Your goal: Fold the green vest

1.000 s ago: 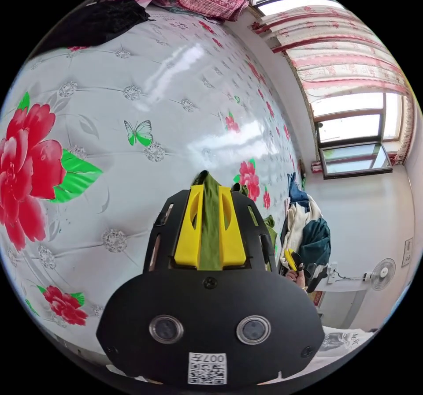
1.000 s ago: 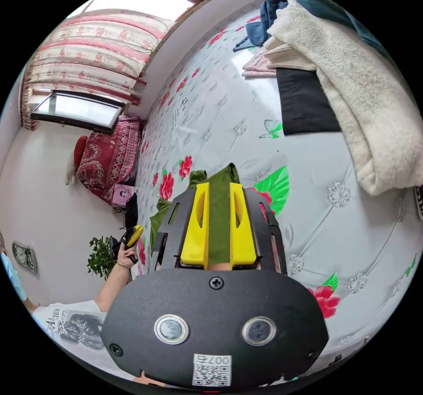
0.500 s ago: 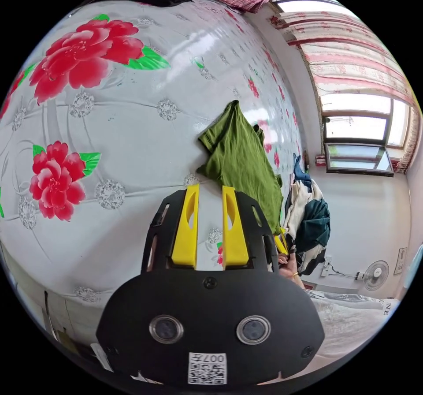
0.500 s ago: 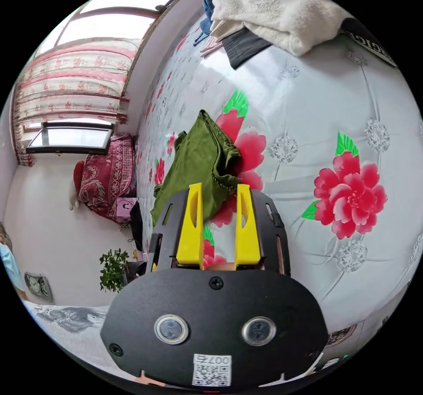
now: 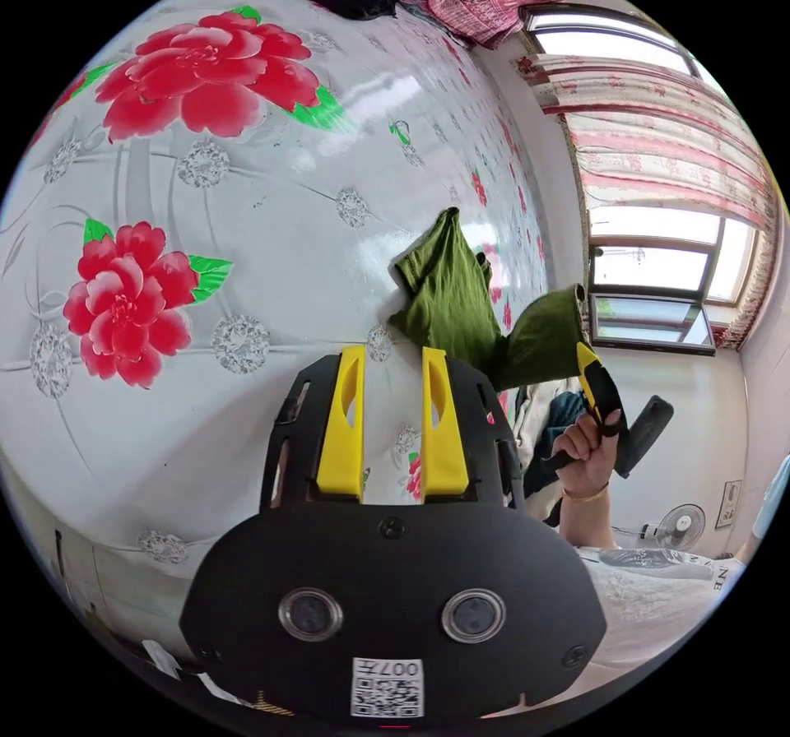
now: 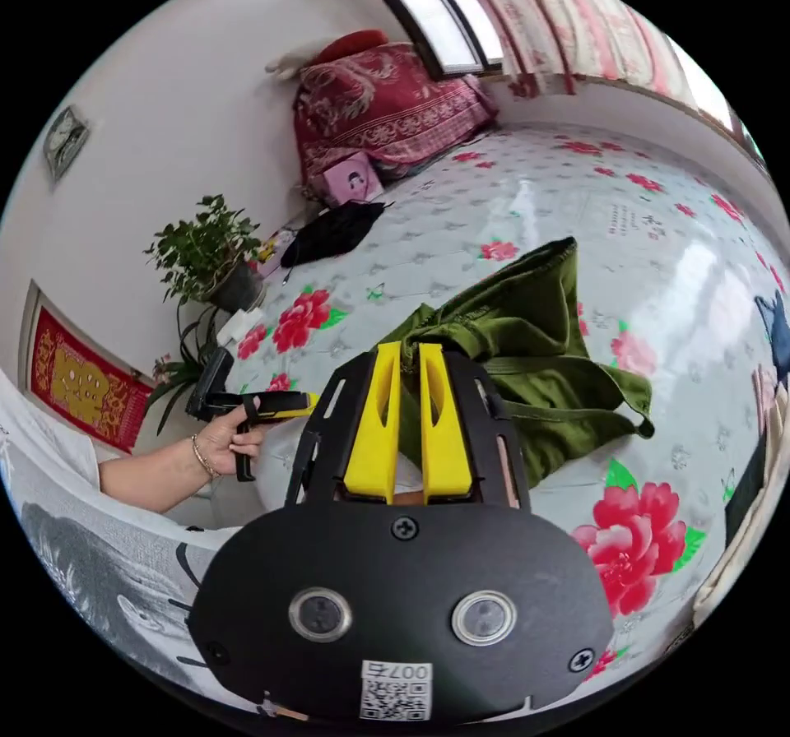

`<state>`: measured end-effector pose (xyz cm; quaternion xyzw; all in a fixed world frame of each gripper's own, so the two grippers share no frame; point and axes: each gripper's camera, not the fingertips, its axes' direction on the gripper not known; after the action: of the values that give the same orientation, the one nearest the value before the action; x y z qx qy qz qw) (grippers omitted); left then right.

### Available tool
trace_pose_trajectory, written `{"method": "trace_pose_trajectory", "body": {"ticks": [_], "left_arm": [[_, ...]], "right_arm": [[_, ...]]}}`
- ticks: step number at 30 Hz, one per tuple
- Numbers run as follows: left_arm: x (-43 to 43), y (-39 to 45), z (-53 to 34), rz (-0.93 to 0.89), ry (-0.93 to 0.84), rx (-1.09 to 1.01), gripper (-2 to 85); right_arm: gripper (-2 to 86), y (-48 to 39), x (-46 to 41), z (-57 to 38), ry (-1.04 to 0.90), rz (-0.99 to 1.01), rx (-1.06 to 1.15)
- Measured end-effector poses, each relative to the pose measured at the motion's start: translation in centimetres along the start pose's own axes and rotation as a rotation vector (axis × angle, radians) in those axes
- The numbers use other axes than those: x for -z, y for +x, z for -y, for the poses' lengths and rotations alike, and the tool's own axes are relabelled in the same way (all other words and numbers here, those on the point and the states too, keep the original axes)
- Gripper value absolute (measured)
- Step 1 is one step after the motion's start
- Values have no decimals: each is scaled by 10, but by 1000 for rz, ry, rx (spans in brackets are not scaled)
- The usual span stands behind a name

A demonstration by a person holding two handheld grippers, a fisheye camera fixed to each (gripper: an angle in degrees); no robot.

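I count one green vest point(image 6: 527, 359) on the flowered bed point(image 5: 271, 276). I have two grippers, the left gripper point(image 5: 393, 375) and the right gripper point(image 6: 409, 375), each with two yellow jaws. Beyond that I see one potted plant point(image 6: 206, 252), one black garment point(image 6: 329, 231), one red patterned quilt point(image 6: 378, 108), one small pink box point(image 6: 350, 180) and one standing fan point(image 5: 680, 526).

Our left gripper point(image 5: 392, 359), clamped on the green vest point(image 6: 527, 342) a second ago, now hangs empty; our right gripper point(image 6: 403, 356) re-grips an edge, lifting it toward two o'clock.
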<state>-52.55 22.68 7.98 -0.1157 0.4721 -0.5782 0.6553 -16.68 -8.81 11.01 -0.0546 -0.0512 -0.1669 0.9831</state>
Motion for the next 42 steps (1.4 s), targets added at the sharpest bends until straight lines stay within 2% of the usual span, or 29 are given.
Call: {"method": "trace_pose_trajectory", "body": {"ticks": [5,7,11,13,15,21,25,30,32,36,37,39,42], "left_arm": [[1,-17,0,-51,-6,14,110],[1,-19,2,-65,-12,6,113],[-12,-16,10,-135,-44,-39,132],[-20,-12,14,-126,-60,-67,139],[-28,-9,19,-130,-77,-81,139],[-60,-5,41,-96,-152,-94,86],[-81,0,70,-78,-161,-109,18],[-101,8,141,-92,-98,-125,4],[-119,23,195,-61,-44,-150,6],[-137,56,274,6,47,-164,28],[-137,70,286,72,78,-196,40],[-133,88,282,159,128,-258,58],[-133,111,224,360,188,-416,79]], "right_arm": [[46,-10,-49,-17,-164,-58,3],[52,14,-40,-23,-166,-78,-70],[51,93,0,-53,-117,-126,-361],[49,124,8,-71,-118,-96,-497],[47,152,5,-88,-112,30,-633],[34,183,-15,-77,-49,246,-731],[26,193,-36,-44,-88,281,-702],[16,223,-67,38,-41,299,-671],[15,237,-80,82,-7,283,-639],[22,257,-97,203,76,136,-539],[23,256,-97,217,84,105,-515],[26,238,-93,251,62,-51,-413],[26,198,-89,239,13,-207,-245]]}}
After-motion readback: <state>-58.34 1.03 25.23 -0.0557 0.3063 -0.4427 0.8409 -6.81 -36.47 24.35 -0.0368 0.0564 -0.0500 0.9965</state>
